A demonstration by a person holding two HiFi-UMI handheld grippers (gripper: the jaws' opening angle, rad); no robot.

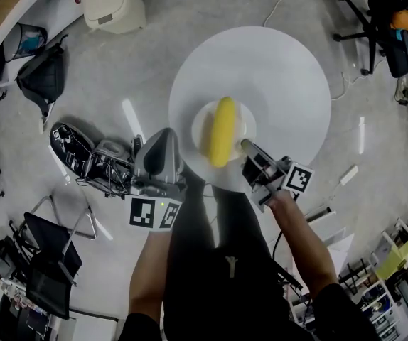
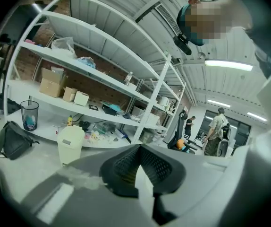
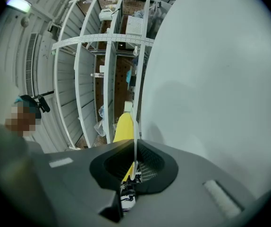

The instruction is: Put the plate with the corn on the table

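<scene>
1. While the plate (image 1: 200,121) hangs between both grippers, it sits over the round white table (image 1: 282,69), toward 7 o'clock from the table's centre in the head view. Whether its base touches the top cannot be told.
2. The corn (image 1: 223,130) lies on the plate along the 12-to-6 line, roughly centred.
3. The left gripper (image 1: 181,155) is clamped on the plate's rim at about 8 o'clock. Its own view shows a white edge pinched between the jaws.
4. The right gripper (image 1: 247,148) is closed on the rim at about 4 o'clock. Its own view shows the thin rim running between the jaws, with the yellow corn just beyond.
5. Step in hand, as judged: setting the plate down on the table.
6. To do it well, both sides should sink at the same rate, plate level. The corn is round and would likely roll toward 3 or 9 if one side dips.
7. The plate sits near the table's 6 o'clock edge, so a nudge toward 12 would bring the whole base onto the top.
8. Release should come only once the base rests flat: both grippers open together and draw out toward 8 and 4 without lifting the rim.
</scene>
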